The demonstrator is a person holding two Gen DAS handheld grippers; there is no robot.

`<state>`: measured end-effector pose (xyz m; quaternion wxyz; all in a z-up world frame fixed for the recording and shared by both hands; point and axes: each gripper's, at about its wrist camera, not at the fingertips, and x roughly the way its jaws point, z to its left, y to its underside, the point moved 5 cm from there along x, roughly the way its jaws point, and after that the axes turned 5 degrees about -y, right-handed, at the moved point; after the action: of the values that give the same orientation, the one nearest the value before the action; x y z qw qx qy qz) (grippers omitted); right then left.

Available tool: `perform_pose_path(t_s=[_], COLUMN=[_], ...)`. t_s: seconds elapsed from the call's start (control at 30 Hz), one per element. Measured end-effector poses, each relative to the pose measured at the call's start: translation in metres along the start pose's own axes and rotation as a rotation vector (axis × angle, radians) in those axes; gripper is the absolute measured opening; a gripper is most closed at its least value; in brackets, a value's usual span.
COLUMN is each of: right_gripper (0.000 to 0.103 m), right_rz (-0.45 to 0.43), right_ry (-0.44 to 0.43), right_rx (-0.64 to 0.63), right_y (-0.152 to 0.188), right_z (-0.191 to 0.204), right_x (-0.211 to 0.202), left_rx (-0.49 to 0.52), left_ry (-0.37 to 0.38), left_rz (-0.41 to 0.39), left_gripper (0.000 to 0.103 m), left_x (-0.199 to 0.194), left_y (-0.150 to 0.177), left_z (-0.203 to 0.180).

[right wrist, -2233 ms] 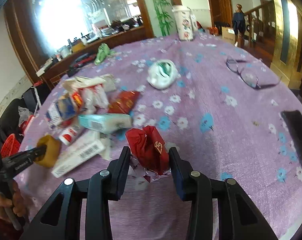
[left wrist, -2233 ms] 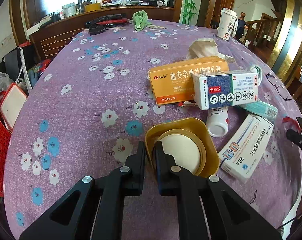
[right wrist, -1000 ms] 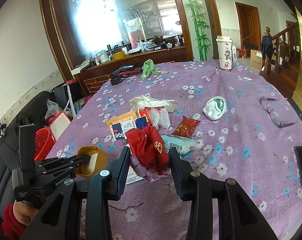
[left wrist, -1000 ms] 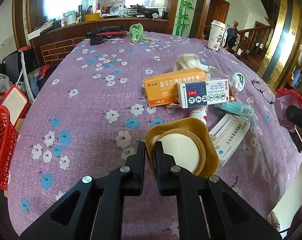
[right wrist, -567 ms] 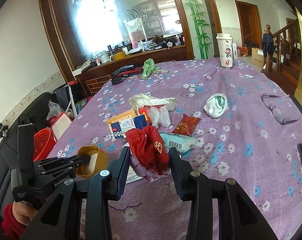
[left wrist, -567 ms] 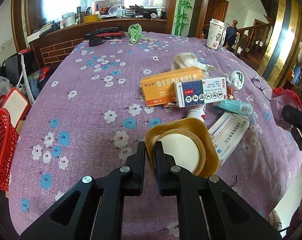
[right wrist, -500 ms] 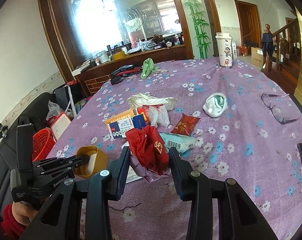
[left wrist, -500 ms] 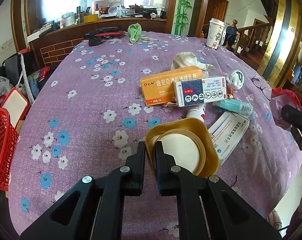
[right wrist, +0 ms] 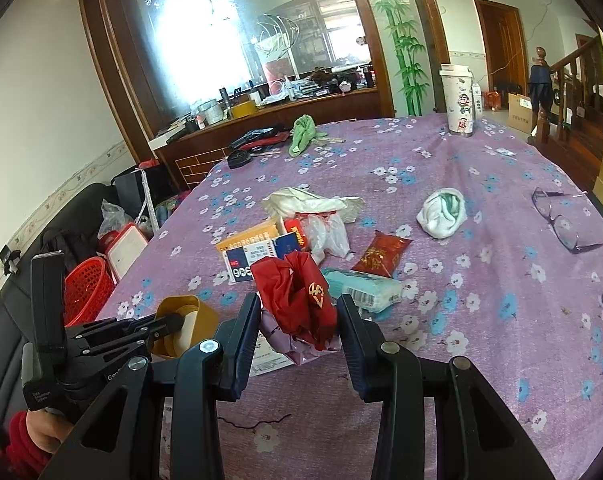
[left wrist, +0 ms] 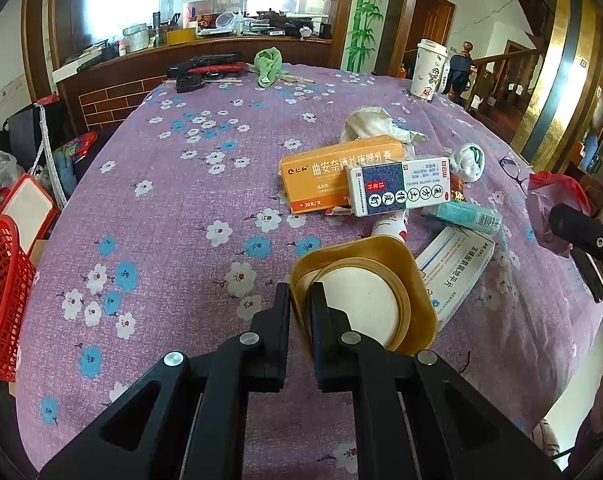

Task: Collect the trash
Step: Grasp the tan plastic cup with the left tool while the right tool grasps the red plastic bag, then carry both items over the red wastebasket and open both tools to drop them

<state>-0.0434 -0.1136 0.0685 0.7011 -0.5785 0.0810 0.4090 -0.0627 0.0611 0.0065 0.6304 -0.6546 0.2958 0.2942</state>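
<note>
Purple floral tablecloth (left wrist: 173, 208) over a large table; dresser and mirror behind; red basket (left wrist: 1, 292) off the table's left edge.

Progress, as judged: early. Two items lifted, none seen binned; most litter left on the cloth.

- Left gripper (left wrist: 300, 300): clenched on the wall of a yellow cup (left wrist: 365, 292), one finger inside, one outside. Cup squarish-rimmed, pale round base showing, held clear of the cloth.
- Right gripper (right wrist: 297, 320): part-closed, pinching a crumpled red bag (right wrist: 297, 292) with a pinkish fold below.
- Left lying: orange box (left wrist: 333, 172), blue-white box (left wrist: 397, 190), white box (left wrist: 457, 264), teal packet (left wrist: 465, 216), red sachet (right wrist: 381, 254), tissue wad (right wrist: 309, 202), white-green ball (right wrist: 441, 212).
- Probably not trash: tumbler (right wrist: 459, 100), glasses (right wrist: 565, 220).
</note>
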Motion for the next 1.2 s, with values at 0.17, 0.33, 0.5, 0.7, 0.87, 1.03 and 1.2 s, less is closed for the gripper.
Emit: perform_pose_path(t_s=[0.17, 0.33, 0.5, 0.7, 0.87, 1.03, 1.2], right_gripper=[0.042, 0.042, 0.042, 0.042, 0.042, 0.042, 0.042], right_rz=[0.000, 0.010, 0.002, -0.001, 0.021, 0.057, 0.114], right_ry=[-0.004, -0.015, -0.026, -0.030, -0.040, -0.084, -0.168], right_rx=[-0.009, -0.016, -0.041, -0.052, -0.056, -0.107, -0.179], right_y=[-0.001, 0.000, -0.002, -0.002, -0.003, -0.010, -0.018], right_z=[0.006, 0.010, 0.019, 0.025, 0.032, 0.062, 0.115], right_x=[0.003, 0.005, 0.003, 0.002, 0.005, 0.016, 0.037], left_rx=[-0.008, -0.017, -0.028, -0.037, -0.047, -0.094, -0.174], left_ry=[0.003, 0.002, 0.002, -0.008, -0.016, -0.033, -0.094], left_rz=[-0.006, -0.008, -0.021, -0.046, -0.062, -0.088, -0.135], left_gripper=[0.009, 0.009, 0.009, 0.009, 0.009, 0.009, 0.009], left_x=[-0.001, -0.004, -0.011, -0.025, -0.034, -0.050, -0.076], left_y=[0.000, 0.001, 0.000, -0.003, -0.004, -0.006, -0.009], left_z=[0.004, 0.008, 0.009, 0.013, 0.021, 0.045, 0.095])
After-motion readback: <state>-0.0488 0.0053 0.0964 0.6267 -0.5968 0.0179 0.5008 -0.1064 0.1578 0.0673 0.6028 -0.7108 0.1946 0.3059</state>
